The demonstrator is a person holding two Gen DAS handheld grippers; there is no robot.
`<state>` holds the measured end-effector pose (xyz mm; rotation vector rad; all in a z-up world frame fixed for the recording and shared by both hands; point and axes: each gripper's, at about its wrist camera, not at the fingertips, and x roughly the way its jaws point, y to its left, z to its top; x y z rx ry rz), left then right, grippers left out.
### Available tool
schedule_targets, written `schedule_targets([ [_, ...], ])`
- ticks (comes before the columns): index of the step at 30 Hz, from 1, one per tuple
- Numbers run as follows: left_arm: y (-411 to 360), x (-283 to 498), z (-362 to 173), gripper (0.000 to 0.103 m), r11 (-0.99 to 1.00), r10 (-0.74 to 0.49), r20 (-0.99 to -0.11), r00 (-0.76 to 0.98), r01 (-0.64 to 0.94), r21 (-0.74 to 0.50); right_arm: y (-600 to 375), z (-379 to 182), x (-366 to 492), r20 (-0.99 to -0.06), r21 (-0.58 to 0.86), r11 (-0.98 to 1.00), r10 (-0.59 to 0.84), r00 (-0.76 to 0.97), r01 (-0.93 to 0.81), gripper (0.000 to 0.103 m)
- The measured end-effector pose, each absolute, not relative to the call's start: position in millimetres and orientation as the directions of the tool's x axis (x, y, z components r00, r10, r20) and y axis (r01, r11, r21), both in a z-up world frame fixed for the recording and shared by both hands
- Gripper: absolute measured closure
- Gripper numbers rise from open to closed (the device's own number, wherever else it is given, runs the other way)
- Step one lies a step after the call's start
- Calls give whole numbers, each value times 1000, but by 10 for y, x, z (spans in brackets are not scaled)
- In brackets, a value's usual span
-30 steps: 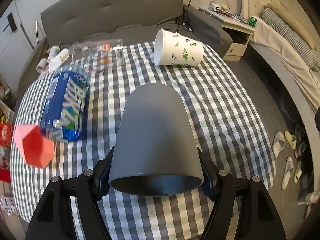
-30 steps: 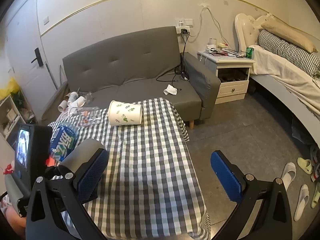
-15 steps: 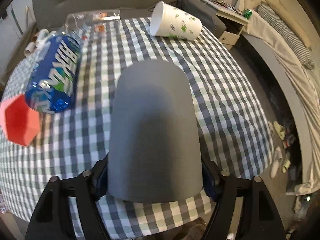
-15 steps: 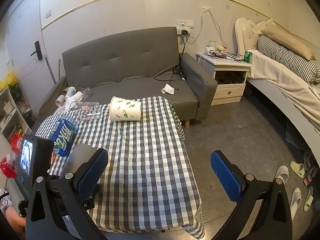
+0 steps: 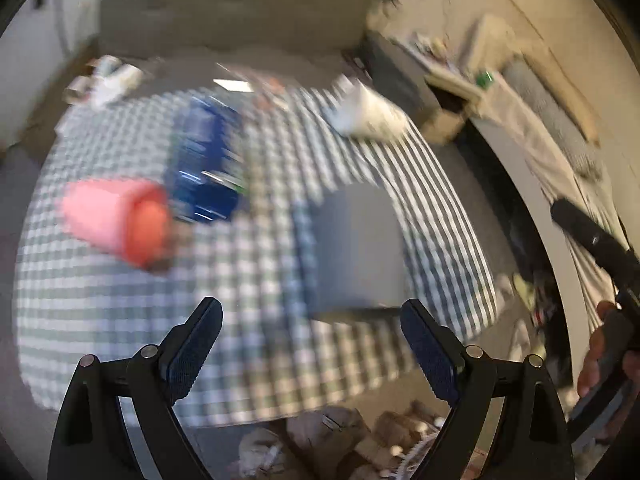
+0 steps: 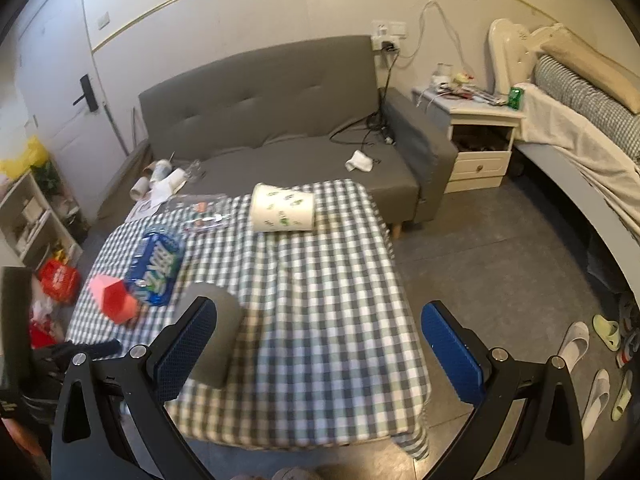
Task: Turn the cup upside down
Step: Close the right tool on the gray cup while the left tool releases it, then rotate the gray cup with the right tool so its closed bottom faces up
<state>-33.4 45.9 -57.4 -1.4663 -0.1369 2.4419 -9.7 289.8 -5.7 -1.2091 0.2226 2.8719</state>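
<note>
The grey cup (image 5: 356, 252) stands upside down, mouth on the checked tablecloth (image 5: 256, 280), near the table's front edge; it also shows in the right wrist view (image 6: 218, 336), partly behind my right gripper's left finger. My left gripper (image 5: 312, 348) is open and empty, pulled back from the cup, which sits ahead toward its right finger; this view is motion-blurred. My right gripper (image 6: 318, 352) is open and empty above the table's front right part.
A red-pink cup (image 6: 114, 300), a blue bottle (image 6: 154, 266) and a white patterned cup (image 6: 282, 208) lie on their sides on the table. A clear plastic package (image 6: 200, 212) lies at the back. A grey sofa (image 6: 280, 120) stands behind, slippers (image 6: 596, 360) on the floor right.
My left gripper has let go of the grey cup, opened and pulled back to the left. The cup now stands mouth down on the cloth. The right gripper stayed open.
</note>
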Motion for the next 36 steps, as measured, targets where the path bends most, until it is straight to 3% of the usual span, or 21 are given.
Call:
schedule_targets([
  [8, -223, -449, -38, 0, -999, 23, -685, -728, 1, -36, 2275, 172, -450, -758, 67, -997, -81, -647, 47, 0],
  [12, -394, -378, -125, 0, -991, -133, -590, -796, 96, 93, 1948, 17, -673, -794, 20, -997, -64, -605, 80, 0],
  [19, -395, -425, -463, 0, -995, -80, -630, -773, 27, 93, 1671, -604, -1011, -892, 37, -996, -72, -447, 85, 1],
  [26, -340, -452, -488, 0, -997, -68, -632, -772, 26, 76, 1837, -927, -1250, -938, 101, -995, -93, -334, -7, 15],
  [33, -350, -470, -529, 0, -997, -61, -651, -756, 19, 72, 1833, -1102, -1396, -947, 192, -981, -176, -268, -35, 15],
  [36, -367, -485, -560, 0, -997, -70, -663, -745, 24, 78, 1838, -1176, -1422, -943, 256, -965, -238, -232, -52, 24],
])
